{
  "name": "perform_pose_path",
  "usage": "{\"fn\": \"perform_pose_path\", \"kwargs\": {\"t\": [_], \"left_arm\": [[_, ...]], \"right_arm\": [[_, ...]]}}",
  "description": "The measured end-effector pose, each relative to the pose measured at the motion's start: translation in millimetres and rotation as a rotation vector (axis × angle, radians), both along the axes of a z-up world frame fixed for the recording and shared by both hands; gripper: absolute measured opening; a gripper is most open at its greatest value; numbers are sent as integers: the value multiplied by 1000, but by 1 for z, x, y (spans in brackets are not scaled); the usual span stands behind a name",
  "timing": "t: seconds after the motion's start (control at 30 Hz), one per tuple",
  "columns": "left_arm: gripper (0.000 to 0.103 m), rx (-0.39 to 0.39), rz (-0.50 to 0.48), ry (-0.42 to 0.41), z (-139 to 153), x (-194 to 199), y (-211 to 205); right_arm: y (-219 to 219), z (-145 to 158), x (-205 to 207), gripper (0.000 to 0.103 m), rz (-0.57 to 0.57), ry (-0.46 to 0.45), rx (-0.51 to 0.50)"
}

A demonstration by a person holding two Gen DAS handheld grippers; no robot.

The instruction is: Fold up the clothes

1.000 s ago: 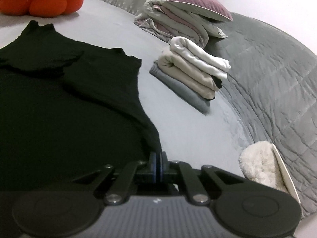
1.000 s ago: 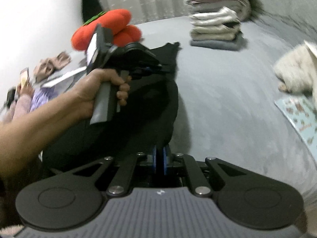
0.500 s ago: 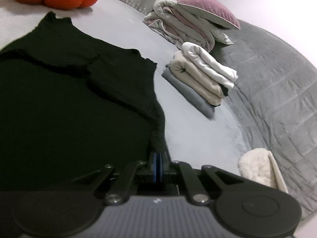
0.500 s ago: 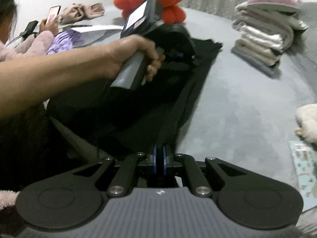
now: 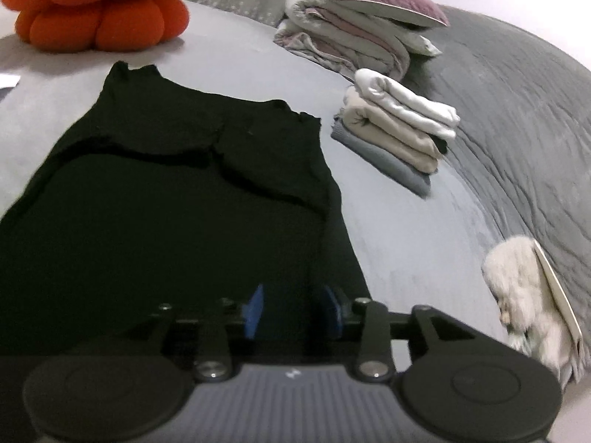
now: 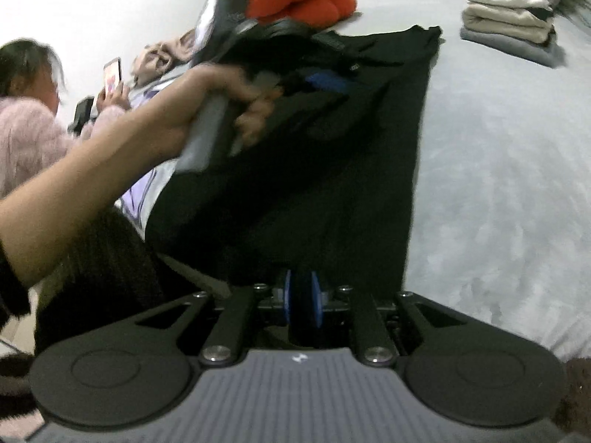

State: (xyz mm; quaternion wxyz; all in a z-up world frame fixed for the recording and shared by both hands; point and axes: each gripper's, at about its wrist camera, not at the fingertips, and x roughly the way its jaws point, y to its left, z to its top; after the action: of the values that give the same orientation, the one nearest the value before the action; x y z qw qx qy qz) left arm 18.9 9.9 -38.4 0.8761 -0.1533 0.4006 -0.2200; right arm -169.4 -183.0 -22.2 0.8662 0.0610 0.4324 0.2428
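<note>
Releasing, we let both claws, left claw [image 5: 291, 310] and right claw [image 6: 302, 304], part over the black top [image 5: 177, 199] just ahead, smoothing best before refolding.

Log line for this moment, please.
left gripper: jaws opening over black garment | right gripper: jaws opening, garment edge between | folded stack: beside
</note>
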Motion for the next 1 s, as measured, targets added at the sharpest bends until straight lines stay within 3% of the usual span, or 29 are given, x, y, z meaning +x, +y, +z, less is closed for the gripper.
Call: {"fn": "perform_pose_path", "kwargs": {"t": [0.3, 0.43, 0.53, 0.63, 0.77, 0.87, 1.0], "left_arm": [[42, -45, -198, -53, -22, -67, 28], [42, -98, -218, -71, -31, -100, 49], [42, -146, -220, -36, -34, -118, 65], [42, -139, -259, -16, -33, -131, 73], [44, -92, -267, -18, -20, -123, 76], [46, -76, -257, -41, -10, -108, 78], [47, -96, -214, -55, -6, -68, 75]], "right_arm": [[-10, -16, 14, 19, -55, 56, 115], [2, -31, 13, 19, -57, 95, 133], [6, -33, 5, 19, -38, 123, 119], [12, -34, 0, 21, -17, 156, 89], [17, -20, 5, 21, 9, 140, 74], [17, -4, 22, 41, 12, 102, 77], [18, 11, 49, 42, 14, 41, 42]]}}
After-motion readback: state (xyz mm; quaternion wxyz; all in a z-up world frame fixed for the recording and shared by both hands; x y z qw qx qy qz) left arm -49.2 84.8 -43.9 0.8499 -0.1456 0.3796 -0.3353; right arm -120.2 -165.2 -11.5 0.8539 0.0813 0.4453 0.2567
